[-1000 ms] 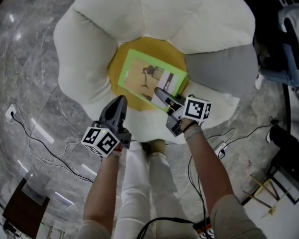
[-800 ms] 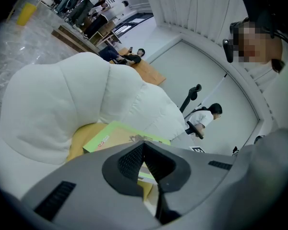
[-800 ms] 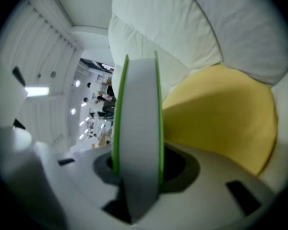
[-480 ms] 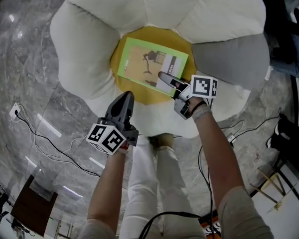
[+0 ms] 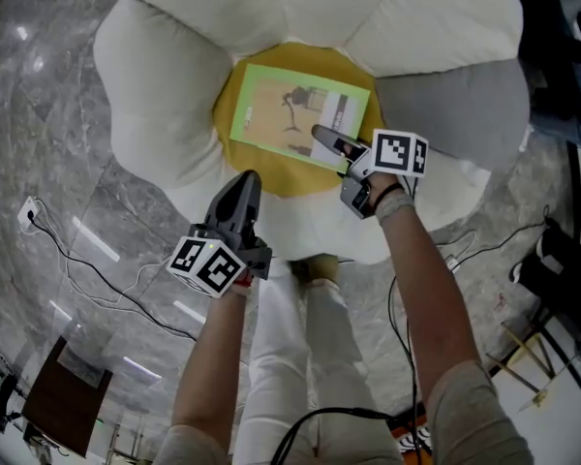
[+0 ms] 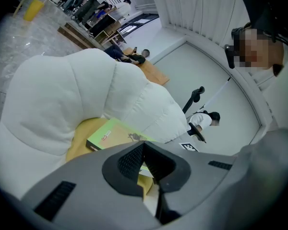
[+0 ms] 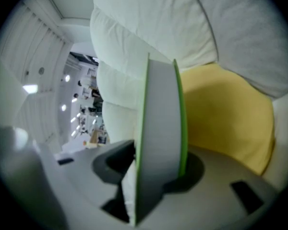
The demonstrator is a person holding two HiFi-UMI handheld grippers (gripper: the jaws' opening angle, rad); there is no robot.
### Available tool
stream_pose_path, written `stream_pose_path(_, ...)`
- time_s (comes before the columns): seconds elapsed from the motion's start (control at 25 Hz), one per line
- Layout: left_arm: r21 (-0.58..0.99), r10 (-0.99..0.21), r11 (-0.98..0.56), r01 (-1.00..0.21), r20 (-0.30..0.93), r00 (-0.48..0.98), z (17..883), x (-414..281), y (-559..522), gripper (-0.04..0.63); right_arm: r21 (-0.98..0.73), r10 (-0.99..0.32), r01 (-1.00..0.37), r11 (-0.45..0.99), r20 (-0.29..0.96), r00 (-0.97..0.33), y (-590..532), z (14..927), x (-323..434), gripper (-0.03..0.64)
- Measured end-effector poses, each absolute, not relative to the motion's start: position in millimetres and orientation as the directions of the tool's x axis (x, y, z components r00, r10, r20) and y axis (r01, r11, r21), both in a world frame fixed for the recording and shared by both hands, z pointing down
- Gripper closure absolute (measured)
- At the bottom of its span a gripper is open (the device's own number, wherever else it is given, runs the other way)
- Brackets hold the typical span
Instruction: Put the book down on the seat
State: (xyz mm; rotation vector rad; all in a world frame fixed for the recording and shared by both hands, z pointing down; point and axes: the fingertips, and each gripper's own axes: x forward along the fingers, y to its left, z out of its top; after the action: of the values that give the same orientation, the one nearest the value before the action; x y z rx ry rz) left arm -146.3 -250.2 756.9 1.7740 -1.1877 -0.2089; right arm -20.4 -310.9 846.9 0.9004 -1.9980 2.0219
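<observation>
A green-covered book (image 5: 295, 114) lies flat over the yellow centre (image 5: 271, 180) of a white flower-shaped seat (image 5: 155, 85). My right gripper (image 5: 325, 139) is shut on the book's near right corner. Its jaws have just been opening a little, and the book is still between them. In the right gripper view the book (image 7: 158, 123) stands edge-on between the jaws of the right gripper (image 7: 156, 171), with the yellow cushion (image 7: 225, 114) beyond it. My left gripper (image 5: 244, 187) hovers at the seat's near edge, shut on nothing. From the left gripper (image 6: 145, 163) the book (image 6: 110, 133) shows on the yellow centre.
A grey petal (image 5: 455, 105) of the seat lies right of the book. The person's legs (image 5: 290, 347) stand against the seat's near edge. Cables (image 5: 68, 269) run over the marble floor at left. Dark stands (image 5: 562, 279) are at right.
My right gripper has carried the book a little farther over the seat and lower onto the yellow centre. The left gripper has hardly moved.
</observation>
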Motion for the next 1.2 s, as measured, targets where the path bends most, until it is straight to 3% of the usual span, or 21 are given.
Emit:
stream_pose_path(0.44, 0.787, -0.781, -0.054, -0.615, 0.350, 0.518, 762, -144, -245, 0.574, -0.692, -0.281, -0.717, -0.086, 0.707, -0.649, -311, 873, 1, 0.318)
stream_pose_path(1.2, 0.795, -0.771, -0.044, -0.605, 0.358, 0.526, 765, -140, -237, 0.574, -0.626, -0.303, -0.779, -0.024, 0.747, -0.591, -308, 876, 20, 0.236)
